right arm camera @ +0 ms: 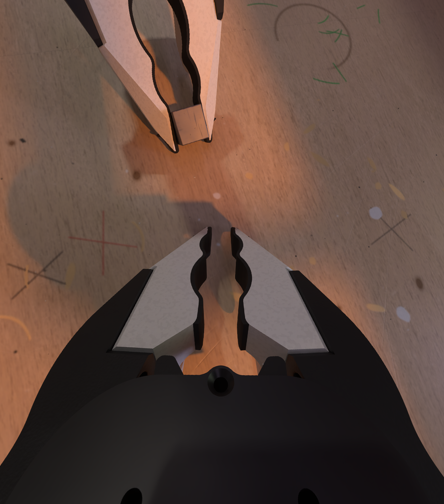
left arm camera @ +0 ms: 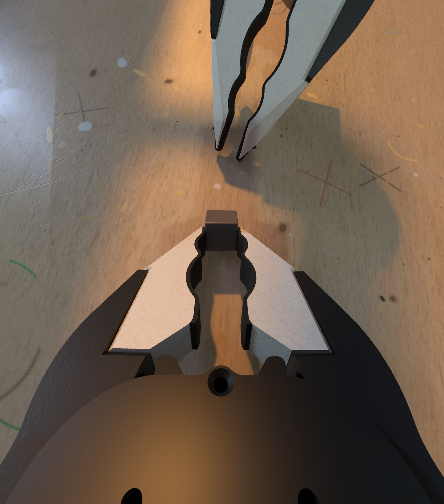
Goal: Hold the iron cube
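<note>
In the left wrist view, the left gripper (left arm camera: 221,231) has its two fingertips pressed against opposite sides of the iron cube (left arm camera: 221,230), a small dark grey block held right at the tips above the scuffed wooden table (left arm camera: 106,191), while the right gripper (left arm camera: 227,153) comes down from the top of the frame, well apart from the cube, its tips low by the table with only a narrow gap and nothing between them. In the right wrist view, the right gripper (right arm camera: 221,231) is in the foreground, narrowly parted and empty over the table (right arm camera: 324,191), and the iron cube (right arm camera: 190,126) is ahead and slightly left, clamped between the tips of the left gripper (right arm camera: 191,143) reaching down from the upper left.
</note>
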`<move>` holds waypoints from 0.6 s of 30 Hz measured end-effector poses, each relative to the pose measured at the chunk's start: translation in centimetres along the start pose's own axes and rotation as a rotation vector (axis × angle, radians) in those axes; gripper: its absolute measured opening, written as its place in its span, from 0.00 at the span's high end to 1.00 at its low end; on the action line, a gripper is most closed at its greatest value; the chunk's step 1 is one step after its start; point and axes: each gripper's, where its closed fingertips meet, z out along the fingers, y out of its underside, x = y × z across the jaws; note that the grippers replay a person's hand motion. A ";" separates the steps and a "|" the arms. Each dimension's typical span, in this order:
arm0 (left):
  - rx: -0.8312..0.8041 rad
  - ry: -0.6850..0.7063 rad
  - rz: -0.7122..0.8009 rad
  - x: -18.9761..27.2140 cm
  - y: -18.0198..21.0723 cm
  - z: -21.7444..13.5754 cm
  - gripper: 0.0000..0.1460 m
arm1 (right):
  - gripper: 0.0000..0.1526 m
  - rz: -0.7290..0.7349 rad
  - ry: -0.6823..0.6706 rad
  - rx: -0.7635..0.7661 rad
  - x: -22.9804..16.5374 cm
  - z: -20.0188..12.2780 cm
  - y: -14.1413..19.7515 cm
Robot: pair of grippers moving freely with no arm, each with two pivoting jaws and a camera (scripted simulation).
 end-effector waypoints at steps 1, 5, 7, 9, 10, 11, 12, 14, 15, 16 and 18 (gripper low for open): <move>-0.001 -0.001 0.001 0.0 0.0 0.0 0.85 | 0.91 0.000 0.000 0.000 0.0 0.0 0.0; -0.009 -0.006 0.007 0.0 0.1 0.1 0.85 | 0.91 0.002 -0.001 0.001 0.0 0.0 0.0; -0.015 -0.010 0.011 0.0 0.2 0.1 0.85 | 0.91 0.003 -0.001 0.002 0.0 0.0 0.0; -0.017 -0.014 0.015 0.0 0.2 0.1 0.85 | 0.91 0.003 -0.001 0.002 0.0 0.0 0.0; -0.018 -0.016 0.016 -0.1 0.2 0.1 0.85 | 0.91 0.003 -0.001 0.002 0.0 0.0 0.0; -0.018 -0.018 0.016 -0.1 0.2 0.1 0.85 | 0.91 0.003 -0.001 0.002 0.0 0.0 0.0; -0.018 -0.018 0.016 -0.1 0.2 0.1 0.85 | 0.91 0.002 -0.001 0.002 0.0 0.0 0.0; -0.017 -0.020 0.014 -0.2 0.2 0.1 0.85 | 0.91 0.004 -0.004 0.006 0.0 -0.1 -0.1; -0.016 -0.021 0.012 -0.2 0.2 0.1 0.85 | 0.91 0.009 -0.010 0.016 0.0 -0.2 -0.2; -0.015 -0.021 0.011 -0.2 0.2 0.1 0.85 | 0.91 0.021 -0.018 0.039 0.0 -0.3 -0.6; -0.013 -0.024 0.007 -0.3 0.2 0.0 0.85 | 0.90 0.070 -0.028 0.128 0.5 -1.3 -1.8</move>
